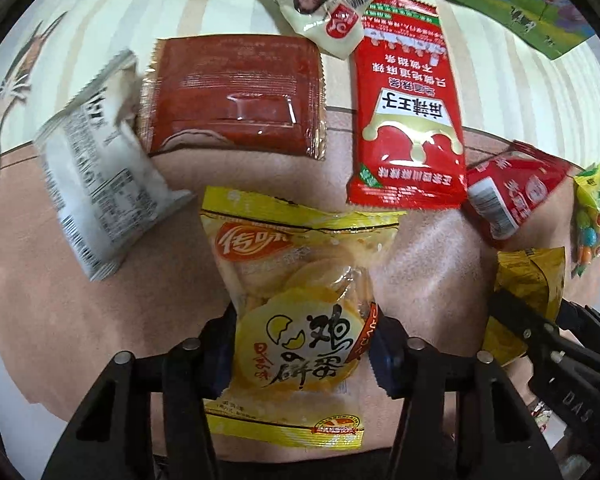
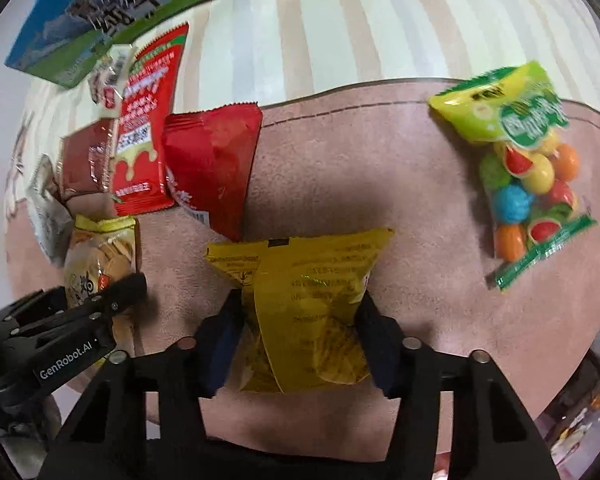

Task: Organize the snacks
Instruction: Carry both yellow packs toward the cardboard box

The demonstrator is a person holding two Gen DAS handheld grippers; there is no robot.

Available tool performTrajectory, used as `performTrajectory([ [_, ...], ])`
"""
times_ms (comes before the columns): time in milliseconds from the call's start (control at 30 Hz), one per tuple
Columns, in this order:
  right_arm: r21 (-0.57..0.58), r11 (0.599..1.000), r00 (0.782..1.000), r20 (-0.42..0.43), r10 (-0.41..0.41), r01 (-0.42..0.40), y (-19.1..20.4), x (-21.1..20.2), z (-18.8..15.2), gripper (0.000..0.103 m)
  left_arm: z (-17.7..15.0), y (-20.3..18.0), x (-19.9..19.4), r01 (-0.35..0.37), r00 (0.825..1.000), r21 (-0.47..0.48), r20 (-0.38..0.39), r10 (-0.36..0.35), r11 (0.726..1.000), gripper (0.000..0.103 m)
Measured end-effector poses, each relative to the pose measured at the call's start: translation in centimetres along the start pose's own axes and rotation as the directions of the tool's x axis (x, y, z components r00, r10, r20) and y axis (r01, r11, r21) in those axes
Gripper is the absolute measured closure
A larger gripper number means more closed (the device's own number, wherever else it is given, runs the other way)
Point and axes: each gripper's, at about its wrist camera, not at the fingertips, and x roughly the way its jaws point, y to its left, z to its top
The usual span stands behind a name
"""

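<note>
My left gripper (image 1: 302, 344) is shut on a yellow egg-cracker packet (image 1: 296, 300) over the pink mat; the packet also shows in the right wrist view (image 2: 100, 256). My right gripper (image 2: 300, 340) is shut on a yellow snack bag (image 2: 316, 304), seen from the left wrist view at the right edge (image 1: 528, 292). Beyond lie a long red packet (image 1: 410, 120), a dark red sachet (image 1: 236, 96), a white packet (image 1: 96, 184), a small red bag (image 1: 512, 188) and a cream packet (image 1: 324, 8).
A green bag of coloured round candies (image 2: 528, 168) lies at the right on the pink mat (image 2: 360, 152). A blue-green milk carton box (image 2: 112, 12) stands at the back on the striped cloth. The mat's middle right is bare.
</note>
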Motion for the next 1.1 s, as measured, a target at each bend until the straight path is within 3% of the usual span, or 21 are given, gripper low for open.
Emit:
performTrajectory([
  [267, 0.055, 0.986, 0.987, 0.045, 0.153, -0.156, 0.0, -4.2, -1.1, 0.051, -0.9, 0.1, -4.1, 0.095, 0.995, -0.024, 0.038, -0.094, 0.995, 0.052],
  [400, 0.044, 0.970, 0.967, 0.099, 0.233, -0.238, 1.2, -8.1, -0.8, 0.051, -0.1, -0.3, -8.7, 0.171, 0.981, -0.031, 0.103, -0.167, 0.985, 0.052],
  [500, 0.034, 0.955, 0.948, 0.140, 0.287, -0.294, 1.0, -11.3, 1.9, 0.051, 1.3, -0.8, -12.4, 0.212, 0.966, -0.025, 0.158, -0.206, 0.977, 0.052],
  [633, -0.003, 0.944, 0.921, 0.219, 0.323, -0.330, 1.3, -16.6, 6.0, 0.051, 5.2, -0.3, -17.5, 0.249, 0.943, -0.014, 0.233, -0.239, 0.968, 0.052],
  [800, -0.064, 0.951, 0.896, 0.323, 0.305, -0.301, 2.8, -22.3, 12.1, 0.051, 12.0, -0.1, -22.5, 0.258, 0.923, 0.003, 0.295, -0.247, 0.966, 0.052],
  [933, -0.083, 0.966, 0.895, 0.364, 0.257, -0.244, 3.9, -24.3, 17.3, 0.051, 18.1, 0.2, -24.6, 0.200, 0.928, 0.015, 0.319, -0.194, 0.980, 0.052],
  [1100, -0.041, 0.978, 0.916, 0.345, 0.204, -0.203, 3.7, -23.2, 23.3, 0.051, 26.2, 0.4, -22.9, 0.129, 0.951, 0.010, 0.281, -0.127, 0.992, 0.052],
])
